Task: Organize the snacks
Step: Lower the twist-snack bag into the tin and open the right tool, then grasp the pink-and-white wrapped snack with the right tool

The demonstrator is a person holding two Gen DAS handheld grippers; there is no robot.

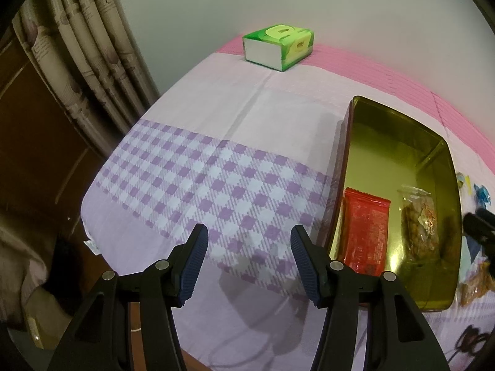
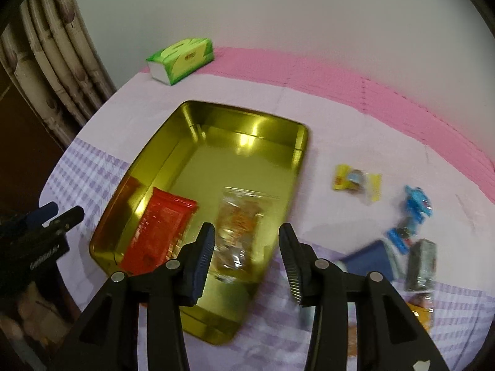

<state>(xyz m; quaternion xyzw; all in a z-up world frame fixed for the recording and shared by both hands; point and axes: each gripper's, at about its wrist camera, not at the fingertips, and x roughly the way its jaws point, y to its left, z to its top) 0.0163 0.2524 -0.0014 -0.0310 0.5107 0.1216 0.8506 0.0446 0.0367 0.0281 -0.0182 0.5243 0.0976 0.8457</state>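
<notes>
The cloth-covered worktop [image 2: 340, 117] is carrying a gold tin [image 2: 301, 160], which is holding a red packet [image 2: 161, 228] beside a clear snack bag [image 2: 238, 216]. More snacks [image 2: 414, 216] are lying right of the tin. The left tool [image 1: 249, 241] and right tool [image 2: 247, 241] are both gaping wide, gripping nothing.

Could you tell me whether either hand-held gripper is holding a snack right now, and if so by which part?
Nothing is held: the left hand-held gripper and right hand-held gripper are both open and empty.
</notes>
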